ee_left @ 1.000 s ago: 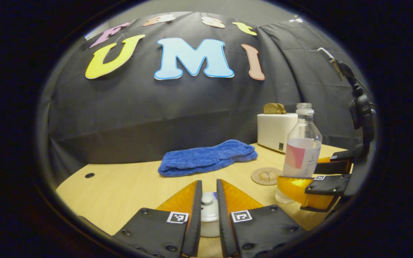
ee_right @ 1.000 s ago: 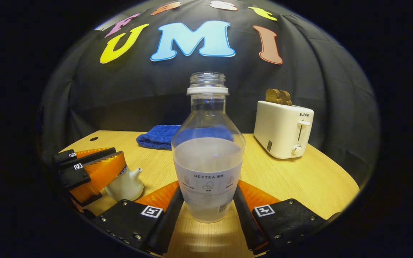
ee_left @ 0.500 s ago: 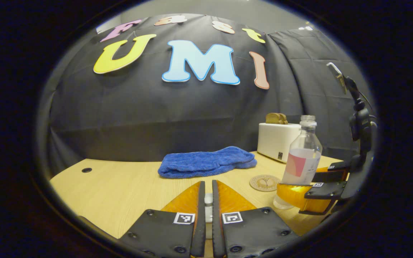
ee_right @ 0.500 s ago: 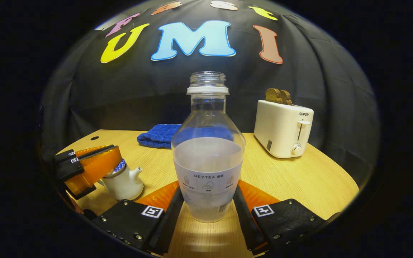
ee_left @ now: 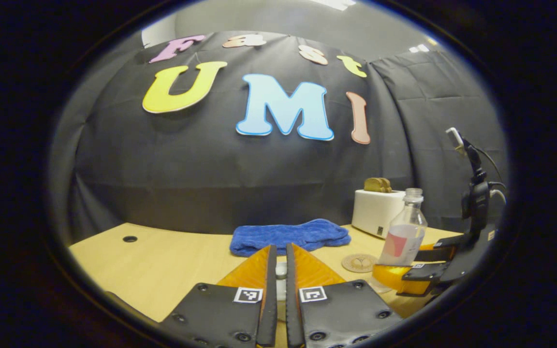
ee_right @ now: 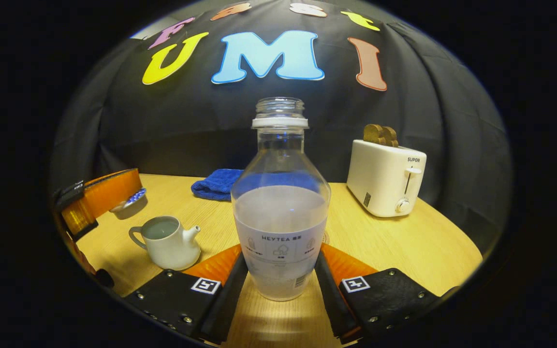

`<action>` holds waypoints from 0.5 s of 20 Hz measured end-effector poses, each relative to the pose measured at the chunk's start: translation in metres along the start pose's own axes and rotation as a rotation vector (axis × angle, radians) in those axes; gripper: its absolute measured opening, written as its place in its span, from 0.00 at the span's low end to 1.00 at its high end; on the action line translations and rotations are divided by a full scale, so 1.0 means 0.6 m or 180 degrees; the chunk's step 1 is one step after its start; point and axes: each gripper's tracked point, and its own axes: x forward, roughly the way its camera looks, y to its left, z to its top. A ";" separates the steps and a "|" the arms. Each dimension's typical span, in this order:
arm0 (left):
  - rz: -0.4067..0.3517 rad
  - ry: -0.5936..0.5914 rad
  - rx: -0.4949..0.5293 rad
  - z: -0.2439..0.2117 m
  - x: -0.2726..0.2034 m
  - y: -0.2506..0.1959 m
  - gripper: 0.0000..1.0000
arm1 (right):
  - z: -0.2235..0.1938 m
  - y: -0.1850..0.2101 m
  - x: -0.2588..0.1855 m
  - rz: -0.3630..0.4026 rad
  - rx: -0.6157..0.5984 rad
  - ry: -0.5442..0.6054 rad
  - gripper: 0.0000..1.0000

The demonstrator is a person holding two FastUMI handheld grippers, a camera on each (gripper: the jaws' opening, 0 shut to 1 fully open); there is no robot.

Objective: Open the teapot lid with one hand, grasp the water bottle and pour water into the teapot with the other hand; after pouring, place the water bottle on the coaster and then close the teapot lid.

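The white teapot [ee_right: 167, 241] stands open on the table at the left of the right gripper view, its lid off. Up and to its left, my left gripper [ee_right: 131, 188] holds the white lid [ee_right: 126, 205] in the air. In the left gripper view, my left gripper [ee_left: 278, 249] is shut on the lid's knob [ee_left: 281, 278]. My right gripper [ee_right: 282, 256] is shut on the clear, uncapped water bottle [ee_right: 281, 208], which is upright and about half full. The bottle [ee_left: 403, 232] and right gripper [ee_left: 404, 280] sit at the right, beside the round coaster [ee_left: 359, 263].
A white toaster [ee_right: 386, 176] with bread in it stands at the back right. A folded blue towel [ee_right: 215, 183] lies at the back of the wooden table [ee_right: 404, 246]. The coaster's edge [ee_right: 326, 238] peeks out behind the bottle.
My left gripper closed on the lid's knob and lifted the lid up and away, leaving the teapot open. The right gripper and bottle stayed put.
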 end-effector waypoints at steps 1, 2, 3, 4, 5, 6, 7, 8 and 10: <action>0.0053 0.0023 -0.0011 -0.004 -0.009 0.022 0.17 | 0.006 -0.005 -0.003 -0.0055 -0.0094 -0.0057 0.76; 0.0112 0.0029 -0.0042 -0.008 -0.019 0.044 0.17 | 0.013 -0.009 -0.006 -0.0115 -0.0191 -0.0111 0.76; 0.0179 0.0029 -0.0074 -0.009 -0.027 0.068 0.17 | 0.016 -0.012 -0.008 -0.0171 -0.0285 -0.0151 0.76; 0.0249 0.0014 -0.0103 -0.008 -0.034 0.091 0.10 | 0.019 -0.012 -0.011 -0.0218 -0.0373 -0.0179 0.76; 0.0321 -0.0018 -0.0151 -0.004 -0.037 0.116 0.17 | 0.019 -0.012 -0.011 -0.0257 -0.0467 -0.0201 0.76; 0.0371 -0.0045 -0.0218 0.001 -0.036 0.135 0.17 | 0.018 -0.009 -0.012 -0.0292 -0.0561 -0.0198 0.76; 0.0405 -0.0083 -0.0299 0.003 -0.038 0.149 0.17 | 0.014 -0.008 -0.011 -0.0322 -0.0660 -0.0187 0.76; 0.0438 -0.0111 -0.0368 0.001 -0.039 0.162 0.17 | 0.011 -0.004 -0.009 -0.0344 -0.0769 -0.0181 0.76; 0.0514 -0.0186 -0.0487 0.002 -0.042 0.189 0.17 | -0.002 0.007 -0.006 -0.0348 -0.1025 -0.0126 0.76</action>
